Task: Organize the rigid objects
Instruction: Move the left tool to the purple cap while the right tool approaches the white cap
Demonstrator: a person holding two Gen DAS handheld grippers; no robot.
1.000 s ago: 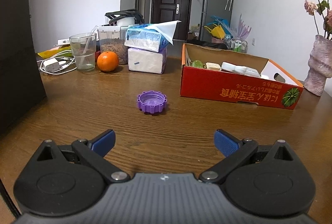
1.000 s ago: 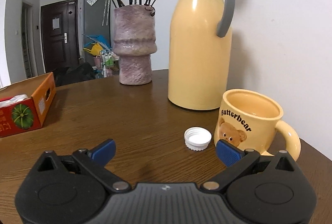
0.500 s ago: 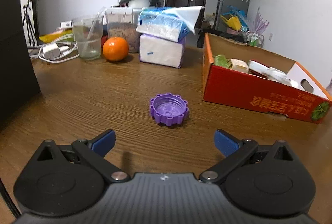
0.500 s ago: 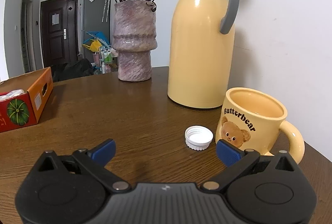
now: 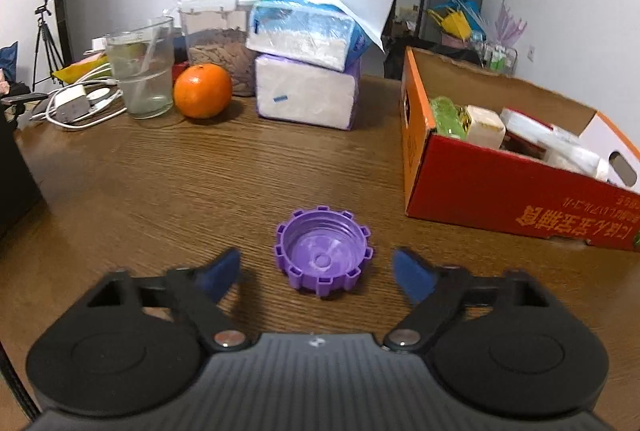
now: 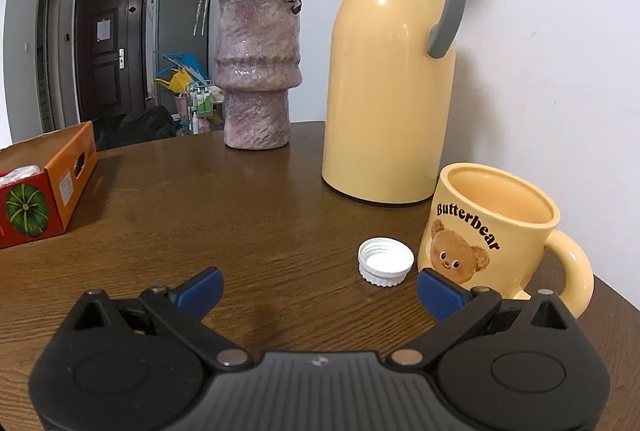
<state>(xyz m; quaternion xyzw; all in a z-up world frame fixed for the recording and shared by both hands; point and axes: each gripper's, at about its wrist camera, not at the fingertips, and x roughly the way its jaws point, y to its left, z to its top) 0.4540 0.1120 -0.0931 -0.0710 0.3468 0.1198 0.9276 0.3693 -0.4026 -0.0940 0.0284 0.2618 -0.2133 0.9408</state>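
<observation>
A purple notched bottle cap [image 5: 323, 251] lies open side up on the wooden table [image 5: 160, 183]. My left gripper [image 5: 318, 273] sits low over it, its jaws closing, the cap between the blue pads with a gap on each side. A red and orange cardboard box [image 5: 500, 187] with packets inside stands to the right. In the right wrist view a white cap [image 6: 386, 262] lies open side up beside a yellow Butterbear mug [image 6: 492, 231]. My right gripper [image 6: 320, 291] hovers open, the white cap just ahead of its right finger.
At the back left stand a glass [image 5: 142, 69], an orange [image 5: 203, 90], a food container [image 5: 216, 39], stacked tissue packs [image 5: 308, 71] and a charger with cables [image 5: 76, 103]. A yellow thermos jug [image 6: 394, 71] and a flower vase [image 6: 258, 71] stand near the wall.
My left gripper has come forward and lower to the purple cap, and its jaws have narrowed around it. The right gripper has barely shifted.
</observation>
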